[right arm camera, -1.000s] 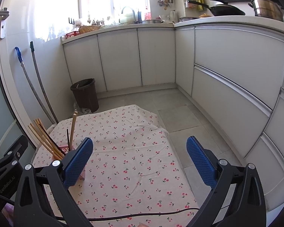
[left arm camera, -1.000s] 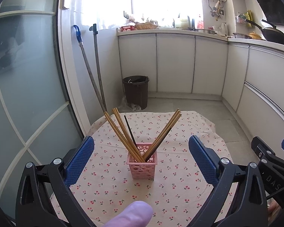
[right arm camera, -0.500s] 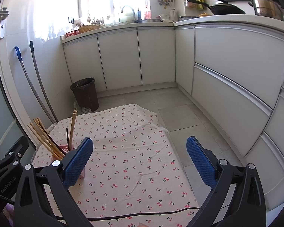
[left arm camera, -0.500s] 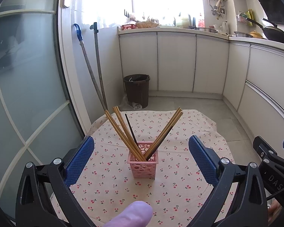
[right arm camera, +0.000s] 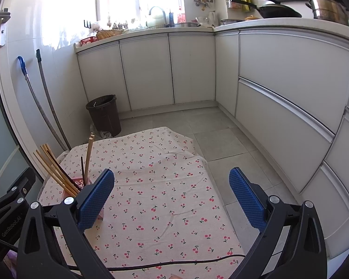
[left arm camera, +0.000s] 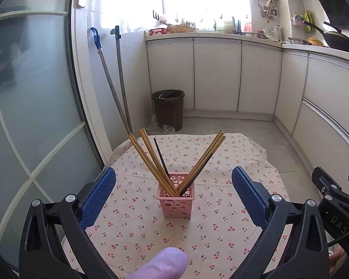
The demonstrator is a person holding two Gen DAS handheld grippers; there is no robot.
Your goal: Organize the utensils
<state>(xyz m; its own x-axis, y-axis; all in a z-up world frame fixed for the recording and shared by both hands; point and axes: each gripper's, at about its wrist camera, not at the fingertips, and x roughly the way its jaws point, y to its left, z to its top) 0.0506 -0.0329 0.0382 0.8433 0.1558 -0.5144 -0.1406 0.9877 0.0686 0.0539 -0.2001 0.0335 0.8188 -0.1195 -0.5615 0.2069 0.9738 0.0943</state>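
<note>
The chopsticks (left arm camera: 156,160) stood in the pink perforated holder (left arm camera: 176,198) on the cherry-print cloth (left arm camera: 211,237), fanned into a left-leaning and a right-leaning bundle because each stick rested against the rim, which indicated that the sorting was probably complete. The left gripper (left arm camera: 173,197) was spread wide and empty, aimed at the holder but clear of it; the right gripper (right arm camera: 172,197) was likewise spread and empty over bare cloth, with the holder beside its left pad. Legible writing was limited to "DAS" on the right unit's body and a partly readable "GenRobot.AI" on the left unit's.
</note>
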